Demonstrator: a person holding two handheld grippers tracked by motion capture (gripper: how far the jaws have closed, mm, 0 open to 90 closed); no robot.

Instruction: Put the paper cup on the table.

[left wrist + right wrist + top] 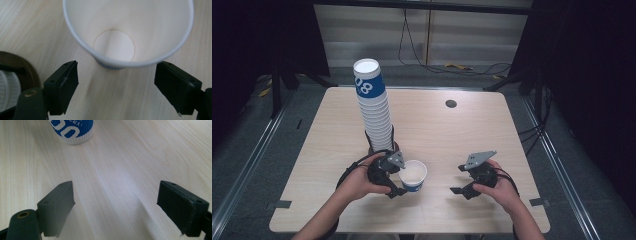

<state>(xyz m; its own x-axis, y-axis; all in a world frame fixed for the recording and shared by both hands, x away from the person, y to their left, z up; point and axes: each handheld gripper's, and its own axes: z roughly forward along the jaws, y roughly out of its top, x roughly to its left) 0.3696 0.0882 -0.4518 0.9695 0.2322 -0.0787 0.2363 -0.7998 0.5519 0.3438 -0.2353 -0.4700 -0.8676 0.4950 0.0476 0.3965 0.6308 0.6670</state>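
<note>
A single white paper cup [414,175] with a blue printed sleeve stands upright on the table, near the front and left of centre. My left gripper [401,181] is at its left side, jaws spread either side of the cup's near wall. In the left gripper view the cup's empty inside [130,25] lies just ahead of my left gripper [116,85], and the pads do not press on it. My right gripper [458,179] rests low over the table to the cup's right, open and holding nothing. In its own view my right gripper [116,202] faces the cup's base [72,130] farther off.
A tall, slightly leaning stack of the same cups [374,110] rises from a round brown base [25,72] just behind my left hand. The wooden table [452,135] has a dark round hole [451,104] near its far edge. Cables lie on the floor beyond.
</note>
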